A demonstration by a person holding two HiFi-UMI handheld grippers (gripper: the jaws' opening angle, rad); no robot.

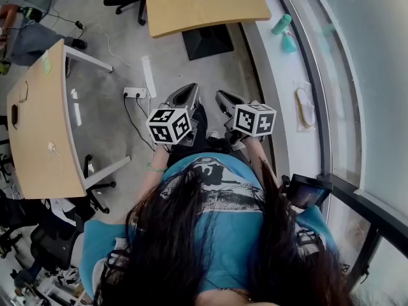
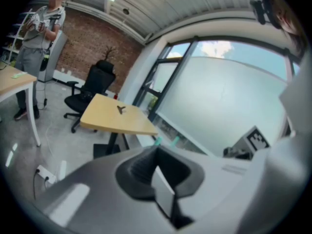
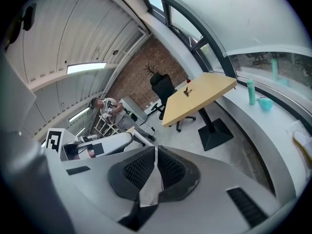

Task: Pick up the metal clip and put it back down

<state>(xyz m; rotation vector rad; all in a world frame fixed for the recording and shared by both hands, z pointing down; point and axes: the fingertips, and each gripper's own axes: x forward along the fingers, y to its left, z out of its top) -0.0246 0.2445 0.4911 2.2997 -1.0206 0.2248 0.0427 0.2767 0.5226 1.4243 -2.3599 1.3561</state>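
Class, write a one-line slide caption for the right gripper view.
Shut, empty right gripper aimed at a far table holding the clip.

The person (image 1: 217, 204) is wearing a blue T-shirt (image 1: 236, 231) with a dark print on the chest, and long dark hair (image 1: 167, 250) is falling over it. A green band (image 1: 155, 167) is circling the left wrist. The left gripper (image 1: 189, 89) and right gripper (image 1: 223, 96) are showing grey shells and black ribbed pads (image 3: 139, 167), each carrying a white cube (image 1: 170, 125) with black square markers.
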